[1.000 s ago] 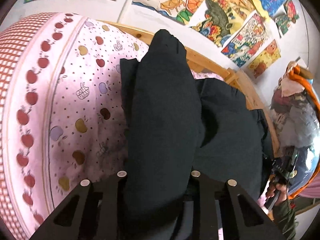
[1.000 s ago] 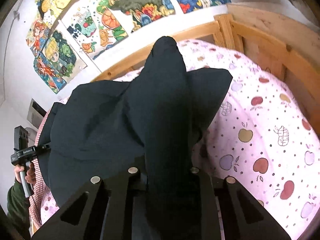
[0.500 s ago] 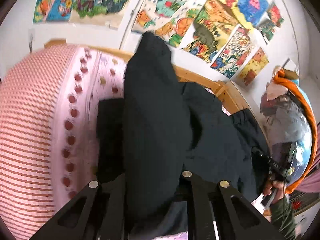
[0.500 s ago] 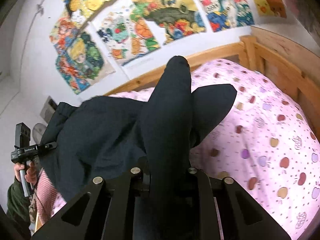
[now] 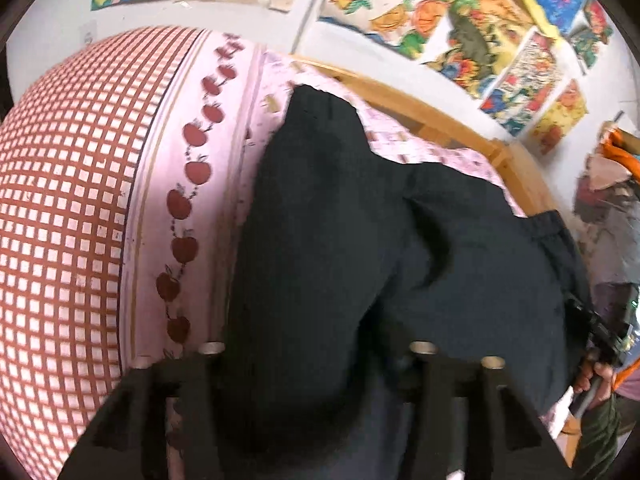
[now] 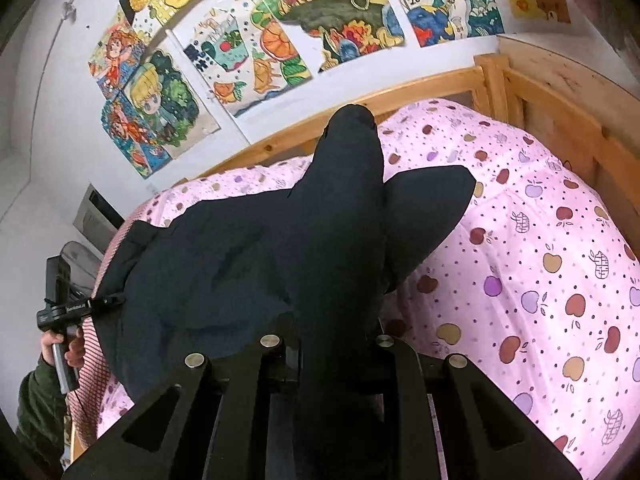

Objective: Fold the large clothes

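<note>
Pink apple-print bedding [image 6: 540,280] on a wooden-framed bed [image 6: 560,92], colourful drawings [image 6: 280,40] on the wall, dark garment [image 6: 280,260] spread over the bedding, left claw [image 5: 316,360] and right claw [image 6: 332,344] each clamped on a raised fold of it

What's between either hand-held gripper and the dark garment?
Nothing visible. The left hand-held gripper and the right hand-held gripper are each shut on a fold of the dark garment, which drapes over the apple-print quilt.
</note>
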